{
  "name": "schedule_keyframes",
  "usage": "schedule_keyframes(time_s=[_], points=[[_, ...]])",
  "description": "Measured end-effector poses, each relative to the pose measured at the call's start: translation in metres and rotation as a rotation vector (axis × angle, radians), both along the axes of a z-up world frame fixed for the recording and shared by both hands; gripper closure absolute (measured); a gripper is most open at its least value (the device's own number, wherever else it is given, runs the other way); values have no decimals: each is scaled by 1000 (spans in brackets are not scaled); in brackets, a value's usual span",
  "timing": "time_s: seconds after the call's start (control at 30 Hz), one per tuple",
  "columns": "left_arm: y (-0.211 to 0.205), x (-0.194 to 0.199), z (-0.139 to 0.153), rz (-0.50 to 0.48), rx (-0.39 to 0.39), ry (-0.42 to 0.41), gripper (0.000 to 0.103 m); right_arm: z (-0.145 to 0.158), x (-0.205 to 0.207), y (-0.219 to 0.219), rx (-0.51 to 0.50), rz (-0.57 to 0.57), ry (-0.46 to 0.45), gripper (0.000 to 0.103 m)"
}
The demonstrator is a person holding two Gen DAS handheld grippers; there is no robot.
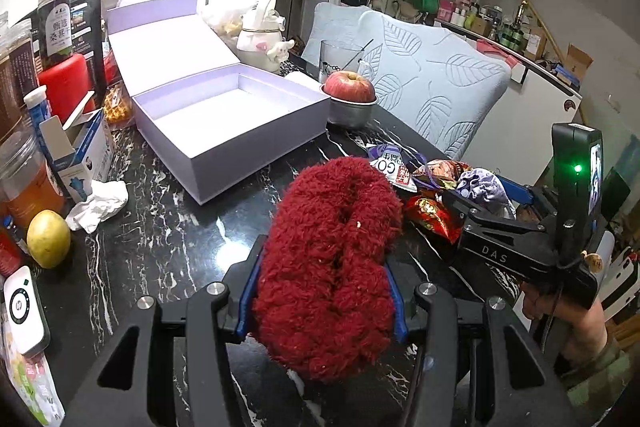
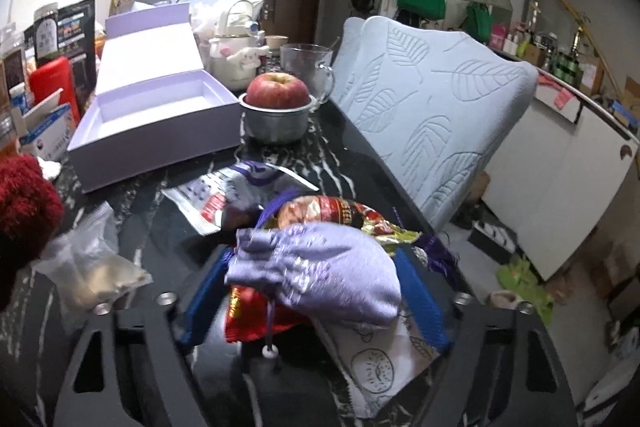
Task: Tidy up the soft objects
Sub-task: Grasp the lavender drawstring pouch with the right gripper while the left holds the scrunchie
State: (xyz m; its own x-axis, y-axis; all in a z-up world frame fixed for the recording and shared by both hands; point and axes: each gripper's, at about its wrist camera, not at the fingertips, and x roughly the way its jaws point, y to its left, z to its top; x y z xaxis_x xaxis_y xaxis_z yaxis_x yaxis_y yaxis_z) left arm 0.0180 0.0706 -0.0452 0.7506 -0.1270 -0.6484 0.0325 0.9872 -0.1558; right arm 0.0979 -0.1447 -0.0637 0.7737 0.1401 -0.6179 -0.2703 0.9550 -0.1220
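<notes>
Left hand-held gripper (image 1: 324, 291) clamps one red fuzzy item (image 1: 332, 267); right hand-held gripper (image 2: 316, 291) pinches one lilac pouch (image 2: 324, 267).

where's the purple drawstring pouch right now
In the right wrist view the purple drawstring pouch lies between the right gripper's blue jaws, atop red snack packets, with the open lavender box beyond it to the left.

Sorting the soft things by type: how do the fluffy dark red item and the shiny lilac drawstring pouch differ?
The fluffy dark red item is shaggy and matte; the shiny lilac drawstring pouch is smooth and satiny. The red one looks bulkier, the pouch is gathered at a corded neck. The red one is clamped in the left gripper; the pouch sits between the right gripper's pads. Both look soft.
</notes>
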Motion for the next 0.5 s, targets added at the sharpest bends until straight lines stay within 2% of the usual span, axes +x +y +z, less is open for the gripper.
schedule_keyframes(time_s=[0.17, 0.3, 0.33, 0.37, 0.5], points=[[-2, 0, 1, -5, 2, -3, 53, 2, -2, -7, 44, 14, -5, 43], [-4, -3, 3, -3, 5, -10, 53, 6, -8, -9, 66, 31, -15, 49], [-4, -4, 4, -2, 5, -12, 53, 7, -10, -10, 70, 33, -21, 53], [-4, -5, 5, -1, 6, -15, 53, 9, -13, -11, 71, 31, -29, 68], [-5, -10, 9, 1, 5, -26, 53, 16, -21, -18, 105, 46, -34, 68]])
